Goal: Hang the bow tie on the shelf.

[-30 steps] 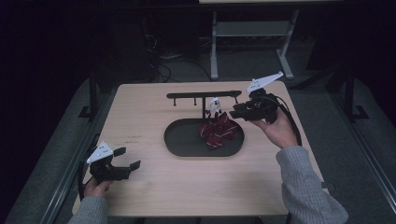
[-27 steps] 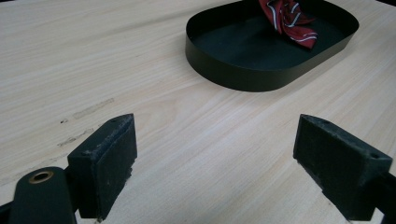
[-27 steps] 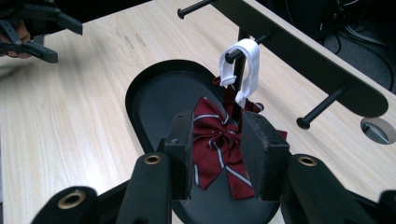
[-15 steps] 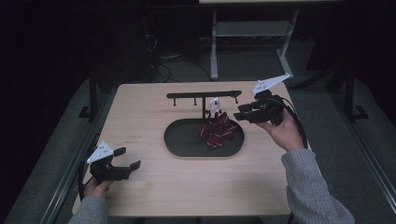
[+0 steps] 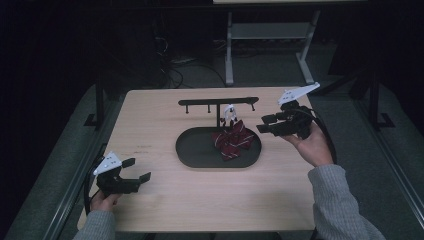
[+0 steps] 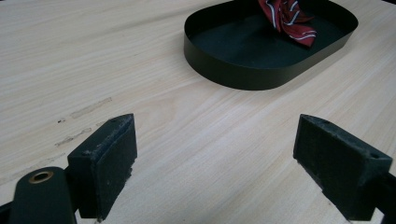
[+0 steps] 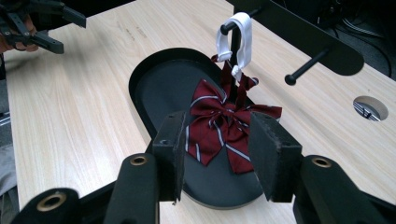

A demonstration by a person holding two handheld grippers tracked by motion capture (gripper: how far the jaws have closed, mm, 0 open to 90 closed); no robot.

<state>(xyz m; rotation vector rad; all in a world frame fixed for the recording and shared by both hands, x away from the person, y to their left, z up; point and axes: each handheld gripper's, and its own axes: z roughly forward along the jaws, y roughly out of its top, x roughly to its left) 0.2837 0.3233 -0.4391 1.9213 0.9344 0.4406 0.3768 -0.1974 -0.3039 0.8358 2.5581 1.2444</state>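
Item, right gripper: your jaws have just been opening and now stand spread with nothing pinched between them; in the right gripper view the bow tie sits beyond the pads, not touched by them. Compared with a second ago, the gripper sits a little farther toward 3 o'clock of the tray, off the bow tie and over bare table. Item, bow tie: dark red with pale stripes, hanging by its white loop from a peg of the black rack, its lower folds down in the right half of the tray; whether the cloth rests on the tray floor or hangs just clear of it you cannot tell. Item, rack: a low bar on a post at the 12 o'clock edge of the tray, further pegs bare. Item, left gripper: at the 7 o'clock corner of the table, well apart from the tray, jaws spread wide over bare wood, nothing between them; it sits where it sat a second ago. Reading: the release looks complete, the loop carries the bow tie on its own, and the hanging step is likely done. What remains is to draw your right hand away without brushing the loop or the peg beside it.
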